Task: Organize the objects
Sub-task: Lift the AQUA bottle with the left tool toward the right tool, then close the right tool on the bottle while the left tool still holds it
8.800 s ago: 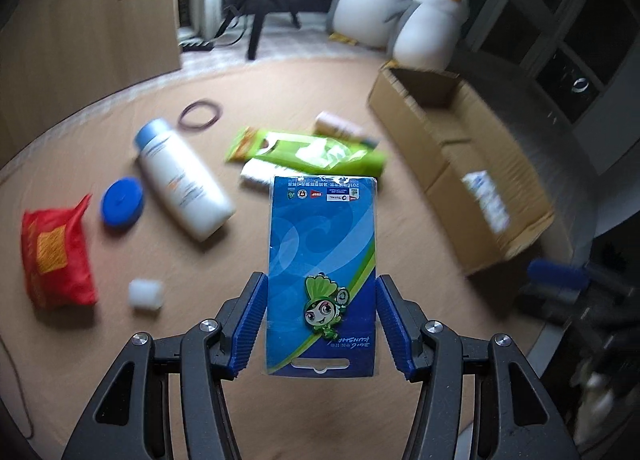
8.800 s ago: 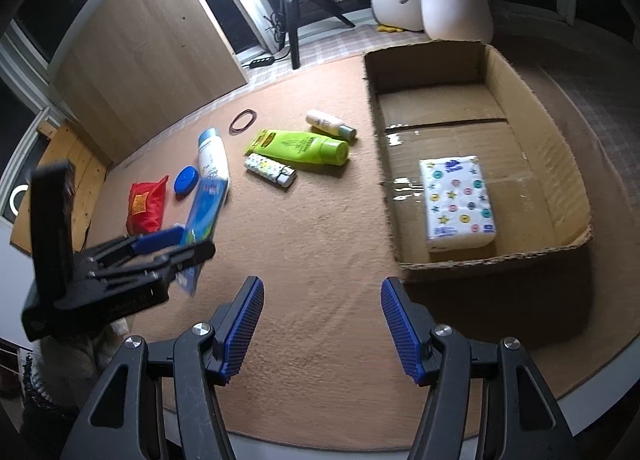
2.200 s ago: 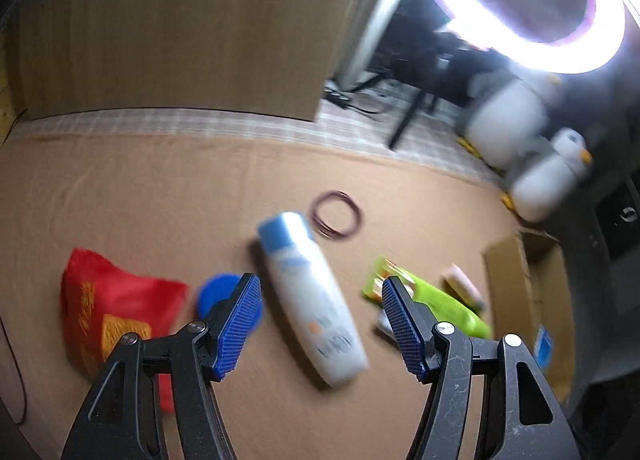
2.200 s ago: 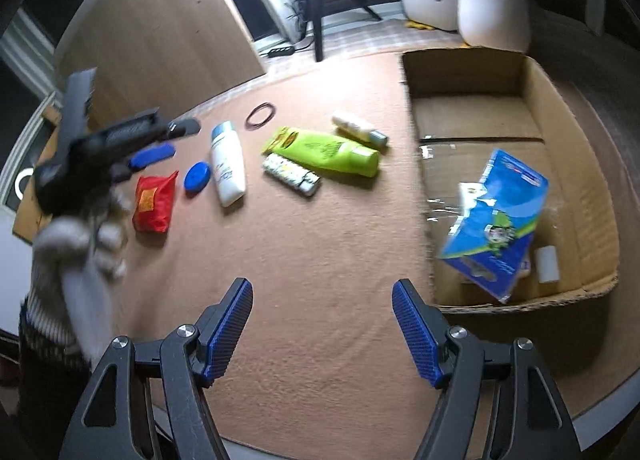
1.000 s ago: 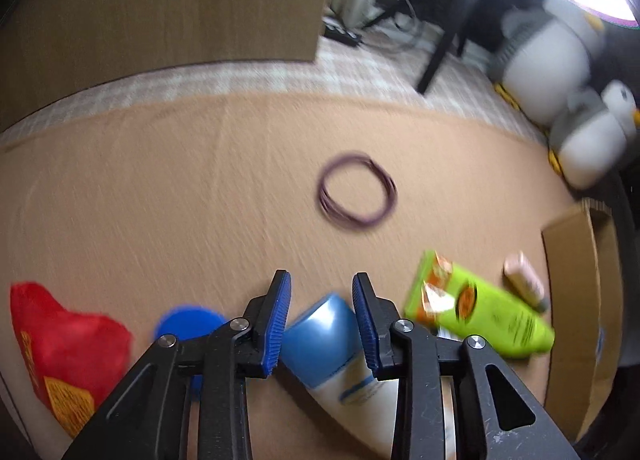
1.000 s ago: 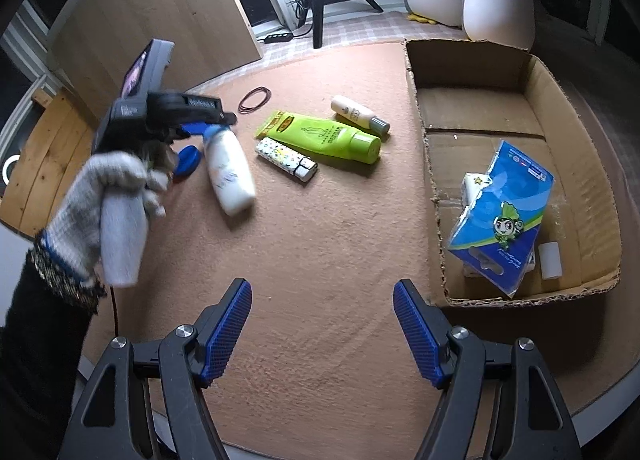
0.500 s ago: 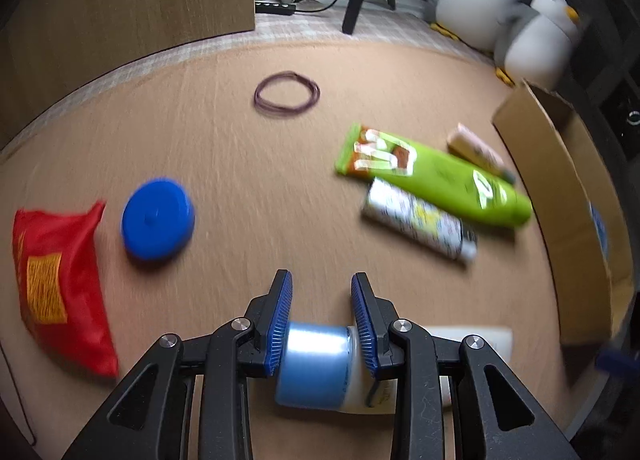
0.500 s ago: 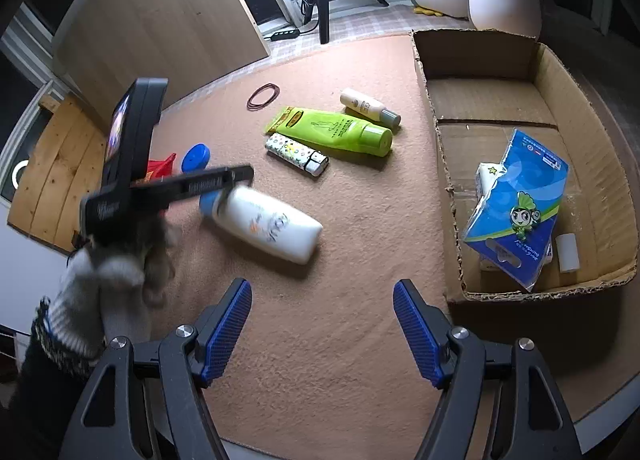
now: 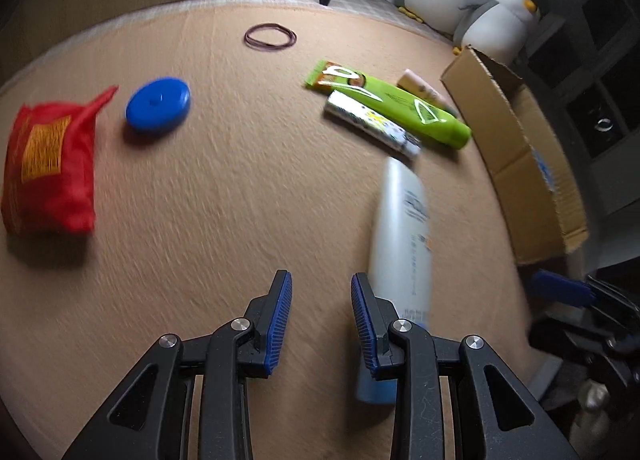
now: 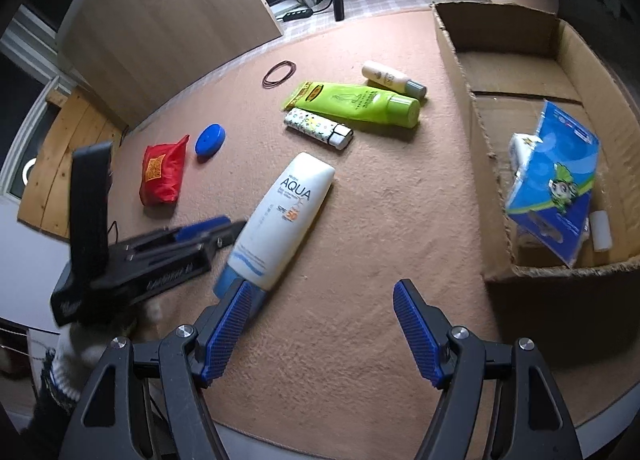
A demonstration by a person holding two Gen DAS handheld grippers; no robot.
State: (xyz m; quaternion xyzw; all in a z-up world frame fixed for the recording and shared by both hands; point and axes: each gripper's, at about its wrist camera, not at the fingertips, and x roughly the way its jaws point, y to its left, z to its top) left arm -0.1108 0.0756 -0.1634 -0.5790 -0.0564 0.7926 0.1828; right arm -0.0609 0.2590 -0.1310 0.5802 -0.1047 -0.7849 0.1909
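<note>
**Sunscreen bottle loose on the mat, both grippers empty**

Left wrist view: we see the left gripper [image 9: 321, 320] with a narrow gap between its blue pads and nothing in that gap. The white sunscreen bottle [image 9: 402, 244] lies on the tan mat [image 9: 208, 200] just right of the right pad, blue cap near, base pointing far. It looks like stiff smooth plastic, probably moderately heavy if full and likely slippery. We'd take it across the wide body near the middle, not the cap. Counted here: one red pouch [image 9: 50, 164] at left, one blue disc [image 9: 158, 104], one loop of rubber bands [image 9: 271, 36] far, one green tube [image 9: 394, 110], one patterned lighter [image 9: 372, 127], one small cream bottle [image 9: 424, 90], one cardboard box [image 9: 516, 164] at right, two penguin plush toys [image 9: 500, 22].

Right wrist view: the right gripper [image 10: 320, 334] is spread wide, holding nothing; the sunscreen bottle [image 10: 282, 224] lies diagonally ahead-left, its cap beside the left pad. The left gripper [image 10: 208, 232] sits just left of the bottle, apparently not gripping it. The box [image 10: 472, 132] at right holds one blue carded pack [image 10: 554, 184], one tissue pack partly hidden, and one small white cylinder [image 10: 600, 230]. Seven items lie loose on the mat.
</note>
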